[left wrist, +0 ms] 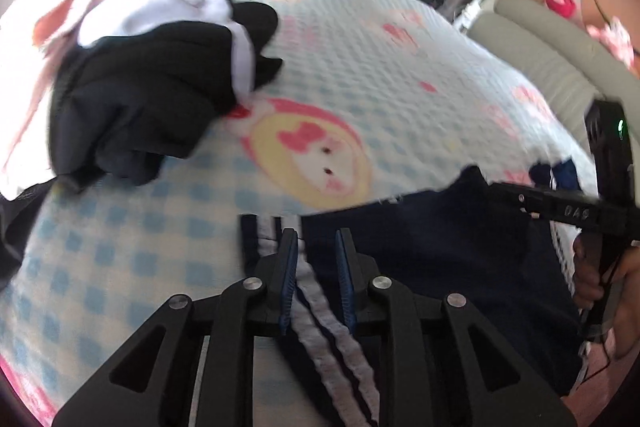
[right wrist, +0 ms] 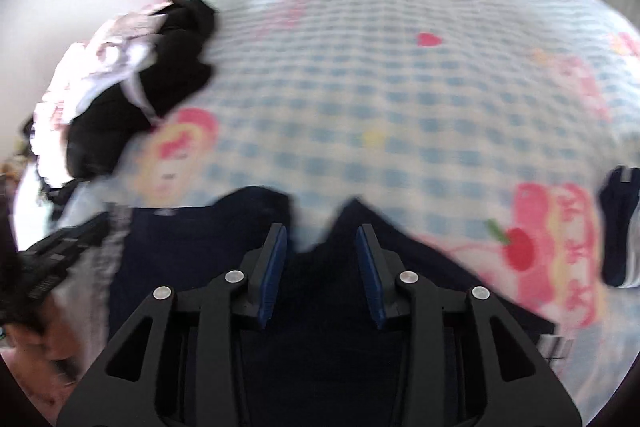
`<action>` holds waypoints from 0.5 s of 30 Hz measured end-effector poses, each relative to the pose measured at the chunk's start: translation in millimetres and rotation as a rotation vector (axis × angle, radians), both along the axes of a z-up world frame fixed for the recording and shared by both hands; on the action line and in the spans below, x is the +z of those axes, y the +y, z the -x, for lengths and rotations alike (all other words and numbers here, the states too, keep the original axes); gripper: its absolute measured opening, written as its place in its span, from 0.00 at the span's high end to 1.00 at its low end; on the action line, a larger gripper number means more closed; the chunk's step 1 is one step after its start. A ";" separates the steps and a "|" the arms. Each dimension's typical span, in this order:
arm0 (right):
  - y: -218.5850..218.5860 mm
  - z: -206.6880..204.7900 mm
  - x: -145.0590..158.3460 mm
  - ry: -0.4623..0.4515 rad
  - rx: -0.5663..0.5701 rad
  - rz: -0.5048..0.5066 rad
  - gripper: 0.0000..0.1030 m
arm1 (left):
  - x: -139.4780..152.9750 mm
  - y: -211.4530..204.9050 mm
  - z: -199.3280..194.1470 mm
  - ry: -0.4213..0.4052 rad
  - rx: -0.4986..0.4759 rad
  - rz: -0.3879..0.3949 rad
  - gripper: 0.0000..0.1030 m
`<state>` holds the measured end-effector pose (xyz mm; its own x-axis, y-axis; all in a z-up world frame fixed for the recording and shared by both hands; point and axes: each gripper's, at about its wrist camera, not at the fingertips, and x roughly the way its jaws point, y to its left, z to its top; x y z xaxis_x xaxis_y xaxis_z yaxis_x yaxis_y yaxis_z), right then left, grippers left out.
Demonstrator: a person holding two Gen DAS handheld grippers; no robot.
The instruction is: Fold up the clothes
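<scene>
Both tongs reach forward, low over the navy garment (right wrist: 192, 267) on the bed (right wrist: 380, 87): left tongs (left wrist: 317, 247) narrowly parted, right tongs (right wrist: 322, 247) wider, neither gripping.

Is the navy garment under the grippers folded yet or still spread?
Mostly spread: the navy garment lies flat on the checked blanket, white-striped edge running out under the left gripper. Any fold beneath, cannot tell.
</scene>
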<state>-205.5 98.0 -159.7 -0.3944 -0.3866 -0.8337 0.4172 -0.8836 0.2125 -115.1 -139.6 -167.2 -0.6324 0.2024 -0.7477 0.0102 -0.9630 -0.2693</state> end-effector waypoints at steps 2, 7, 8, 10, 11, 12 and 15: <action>-13.1 0.5 -8.3 -0.017 0.044 -0.014 0.64 | -7.4 3.0 4.9 -0.032 0.003 0.012 0.79; -12.2 11.3 -33.6 -0.022 -0.015 -0.121 0.67 | -6.3 0.2 0.1 -0.013 0.015 0.011 0.79; -7.9 11.8 -34.1 -0.009 -0.036 -0.139 0.67 | -5.7 -0.5 -1.2 -0.007 0.017 0.010 0.79; 4.0 12.7 -29.8 0.017 -0.090 -0.162 0.66 | -4.5 -1.8 -3.8 0.005 0.022 0.009 0.79; 9.9 13.6 -26.2 0.019 -0.112 -0.146 0.66 | -3.9 -2.5 -5.1 0.011 0.024 0.008 0.79; 14.4 12.3 -20.4 0.028 -0.131 -0.128 0.66 | -3.3 -3.2 -6.3 0.017 0.026 0.008 0.79; 10.8 3.7 -2.3 0.095 -0.101 -0.110 0.63 | -0.8 -0.8 -4.9 0.023 0.030 0.036 0.68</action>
<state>-209.3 108.9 -162.0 -0.5055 -0.2492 -0.8261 0.3387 -0.9378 0.0757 -110.2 -140.4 -168.0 -0.6550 0.1564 -0.7392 0.0336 -0.9713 -0.2353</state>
